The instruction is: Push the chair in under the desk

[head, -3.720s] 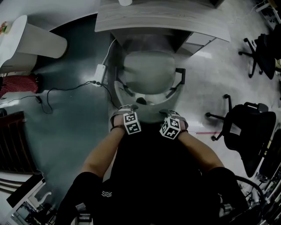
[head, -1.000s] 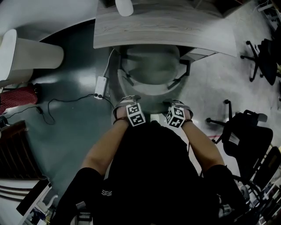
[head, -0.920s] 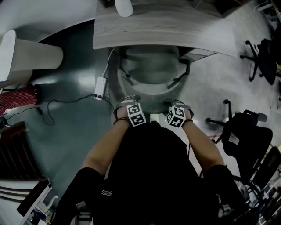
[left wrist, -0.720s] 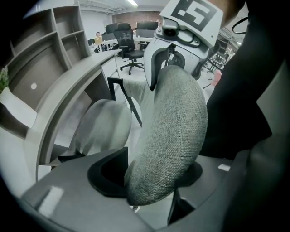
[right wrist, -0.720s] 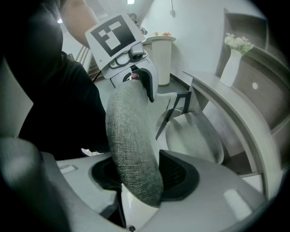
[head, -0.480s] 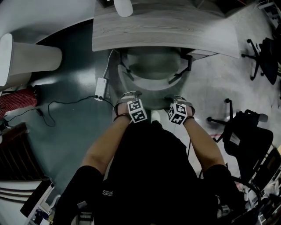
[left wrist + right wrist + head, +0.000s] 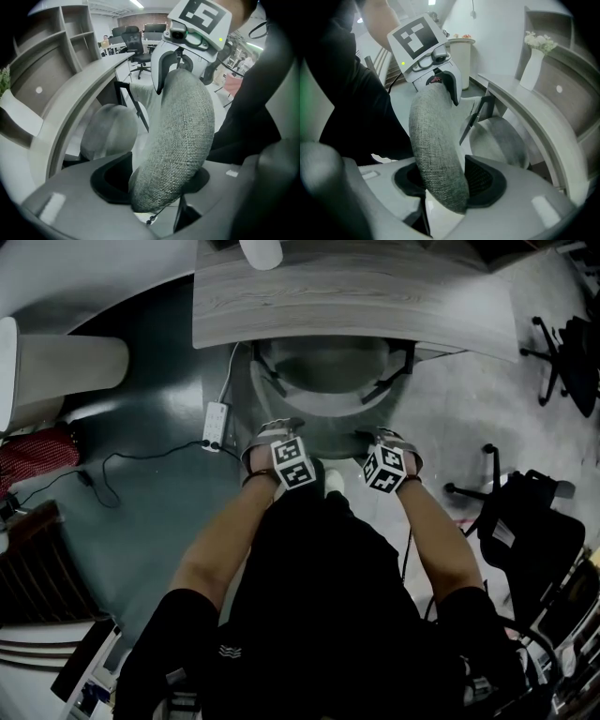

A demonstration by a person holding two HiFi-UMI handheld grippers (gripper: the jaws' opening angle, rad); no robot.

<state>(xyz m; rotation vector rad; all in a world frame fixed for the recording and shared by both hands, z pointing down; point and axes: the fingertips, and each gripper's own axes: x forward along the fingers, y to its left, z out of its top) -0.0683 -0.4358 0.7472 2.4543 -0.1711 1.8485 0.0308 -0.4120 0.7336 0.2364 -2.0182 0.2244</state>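
A grey fabric chair stands at the wooden desk (image 7: 356, 296), its seat (image 7: 323, 367) partly beneath the desktop. Its padded backrest (image 7: 323, 435) faces me. My left gripper (image 7: 272, 430) is shut on the left part of the backrest's top edge, and my right gripper (image 7: 382, 439) is shut on the right part. In the left gripper view the backrest (image 7: 178, 136) fills the jaws of the left gripper (image 7: 154, 187), with the seat (image 7: 105, 133) beyond. In the right gripper view the backrest (image 7: 436, 145) sits between the pads of the right gripper (image 7: 445, 183).
A power strip (image 7: 214, 425) with cables lies on the floor left of the chair. A white bin (image 7: 56, 371) stands at far left. A black office chair (image 7: 525, 540) is at right. A white vase (image 7: 532, 61) stands on the desk.
The chair has rolled farther under the desk, hiding more of its seat beneath the desktop. Both grippers moved toward the desk with the backrest still held.
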